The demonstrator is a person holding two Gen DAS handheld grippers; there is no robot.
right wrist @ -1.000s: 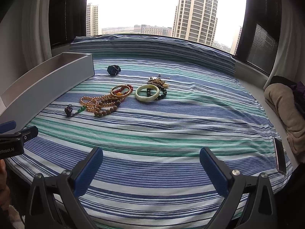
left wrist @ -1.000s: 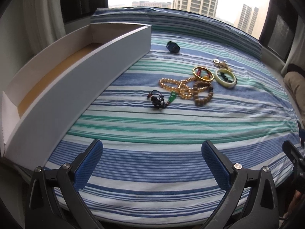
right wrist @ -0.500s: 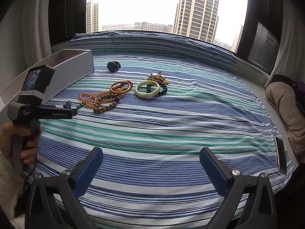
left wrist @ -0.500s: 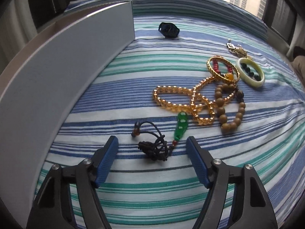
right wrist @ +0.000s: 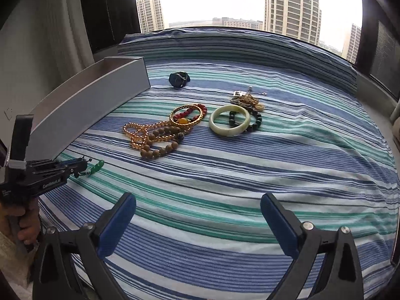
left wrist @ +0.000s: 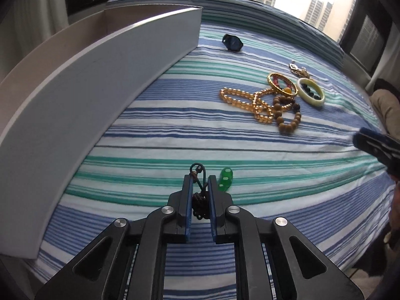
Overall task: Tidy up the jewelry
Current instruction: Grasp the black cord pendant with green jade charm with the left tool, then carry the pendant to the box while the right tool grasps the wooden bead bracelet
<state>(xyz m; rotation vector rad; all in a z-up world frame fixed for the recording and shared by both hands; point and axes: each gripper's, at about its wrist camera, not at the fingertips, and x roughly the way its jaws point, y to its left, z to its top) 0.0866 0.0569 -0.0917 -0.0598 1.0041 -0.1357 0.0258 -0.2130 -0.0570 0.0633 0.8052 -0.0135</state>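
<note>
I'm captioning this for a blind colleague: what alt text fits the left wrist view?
The left gripper has just closed its jaws on a dark knotted cord with a green pendant, on a blue-and-green striped bedsheet. A long grey box stands to the left; beaded bracelets and a pale bangle lie farther back.

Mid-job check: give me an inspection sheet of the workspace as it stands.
Surface: striped bedsheet, smooth.
Job's things: dark cord necklace with green pendant near the grey box; amber bead strand, wooden bead bracelet, gold bangle, jade bangle, dark bead bracelet, small chain pile and watch lie loose.
Clutter: nothing seen.
Grippers: left gripper just closed on the cord; right gripper open, empty, jaws narrowing.
Cables: nothing seen.
Surroundings: window, tower blocks outside.
</note>
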